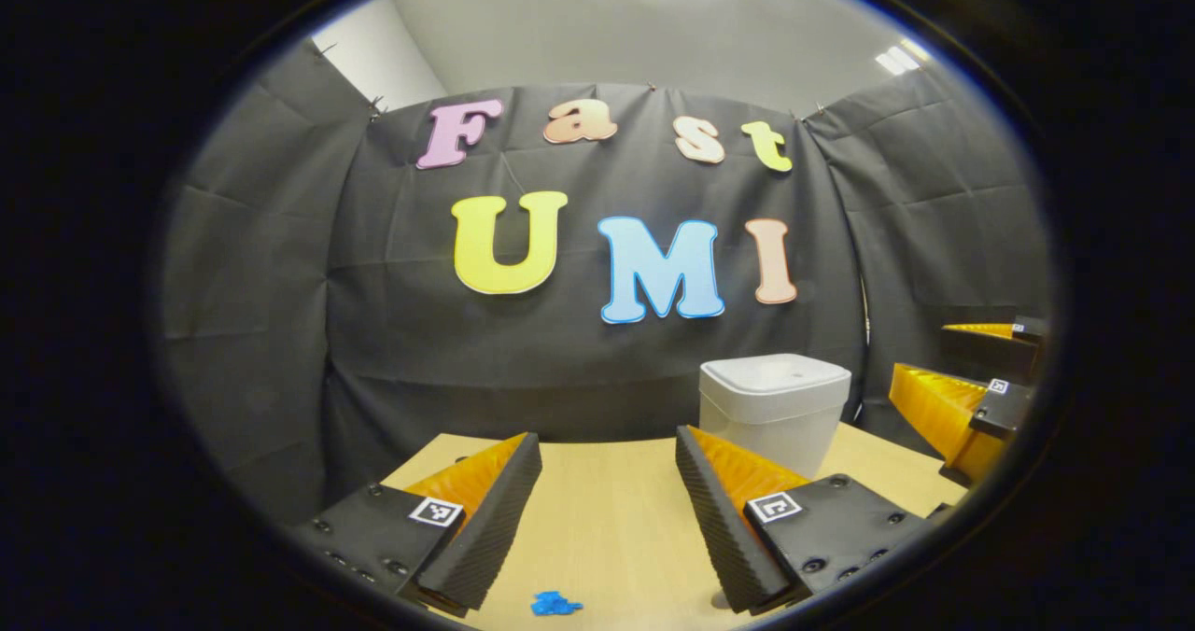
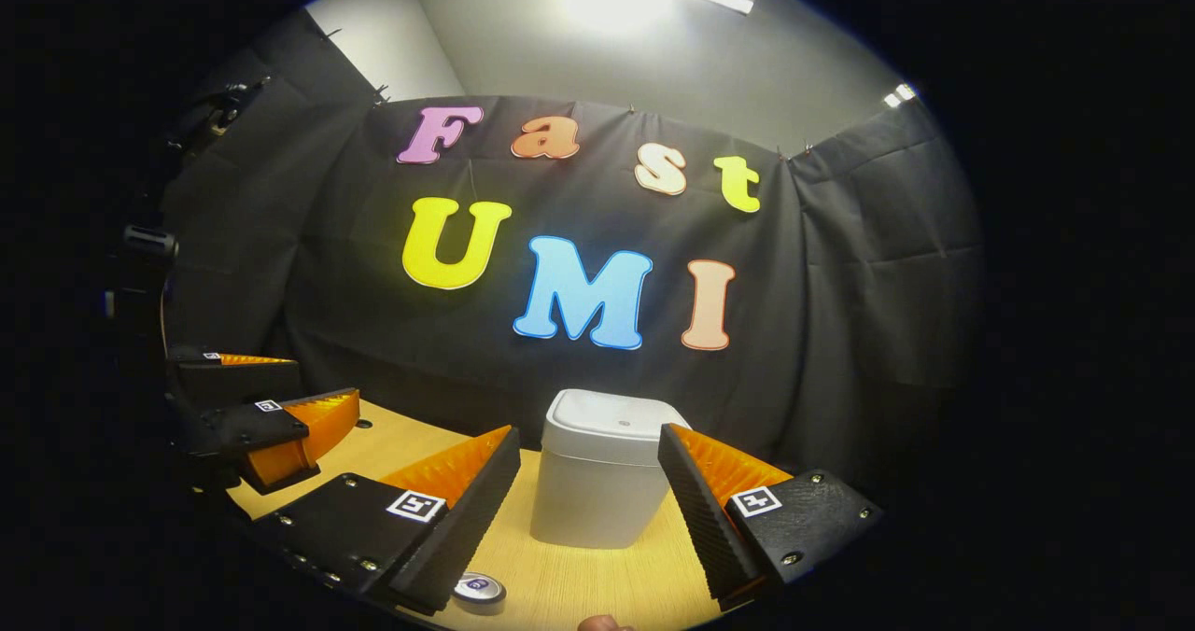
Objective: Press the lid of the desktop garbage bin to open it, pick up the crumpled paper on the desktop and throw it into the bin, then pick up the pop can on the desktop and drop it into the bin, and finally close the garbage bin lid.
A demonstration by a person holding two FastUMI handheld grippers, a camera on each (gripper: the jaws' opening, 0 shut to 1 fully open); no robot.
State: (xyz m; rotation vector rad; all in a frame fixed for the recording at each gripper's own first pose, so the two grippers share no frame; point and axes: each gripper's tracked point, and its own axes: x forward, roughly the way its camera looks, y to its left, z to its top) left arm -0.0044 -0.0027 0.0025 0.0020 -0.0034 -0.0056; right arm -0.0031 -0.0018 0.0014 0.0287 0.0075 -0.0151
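The white desktop bin (image 1: 773,405) stands at the back of the wooden table (image 1: 607,528) with its lid (image 2: 607,419) down. A small blue crumpled paper (image 1: 555,603) lies on the table just below my left gripper (image 1: 607,437), which is open and holds nothing. My right gripper (image 2: 590,433) is open too, level with the bin (image 2: 597,486) and facing it from close by. The pop can's silver top (image 2: 479,589) shows under its left finger. Each gripper appears at the side of the other's view: the right gripper (image 1: 962,365) and the left gripper (image 2: 280,388).
Black cloth walls close in the booth behind and beside the table. The table's back edge (image 1: 597,441) runs just behind the bin. A small rounded thing (image 2: 602,623) peeks in at the bottom of the right gripper view; what it is cannot be told.
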